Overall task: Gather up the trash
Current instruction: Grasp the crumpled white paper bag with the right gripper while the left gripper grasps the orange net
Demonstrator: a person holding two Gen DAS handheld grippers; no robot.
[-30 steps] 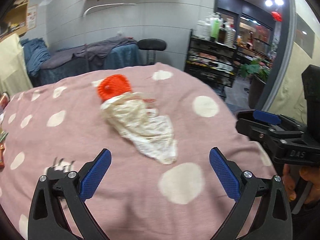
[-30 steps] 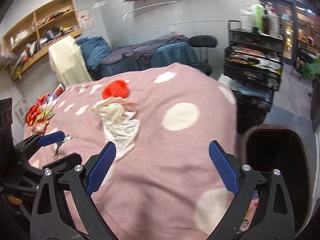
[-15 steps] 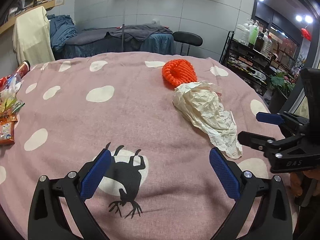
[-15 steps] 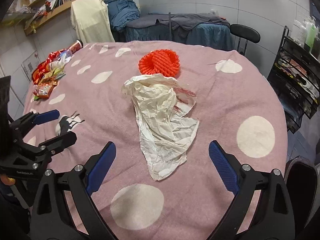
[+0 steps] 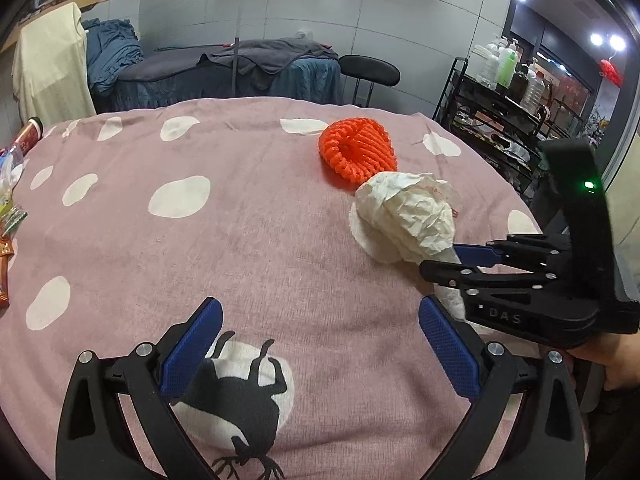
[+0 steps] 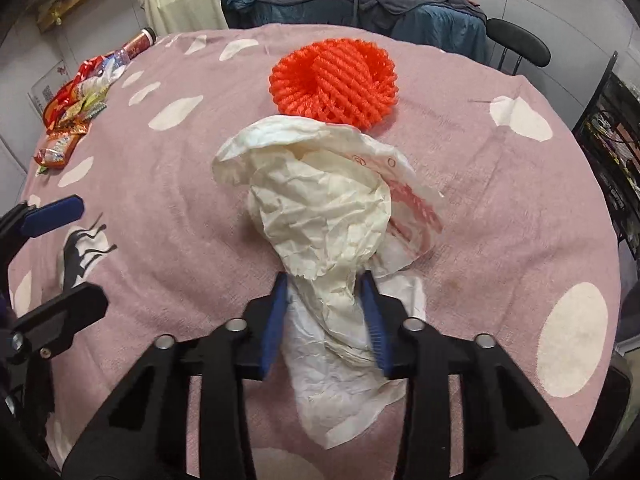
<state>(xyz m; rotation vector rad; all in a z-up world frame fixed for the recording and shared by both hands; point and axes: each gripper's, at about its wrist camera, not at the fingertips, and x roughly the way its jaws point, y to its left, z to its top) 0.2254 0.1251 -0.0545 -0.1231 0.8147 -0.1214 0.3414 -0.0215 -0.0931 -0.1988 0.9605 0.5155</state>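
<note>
Right gripper (image 6: pixel 325 286) fingers just closing, now pinching crumpled paper wrapper (image 6: pixel 320 216) at lower centre; lifting likely next. Left gripper (image 5: pixel 318 344) fingers spread, holding nothing, hovering over surface (image 5: pixel 248 240).

Black tool (image 5: pixel 320 354) – blue ribbed pads, silver screws, "DAS" lettering.
</note>
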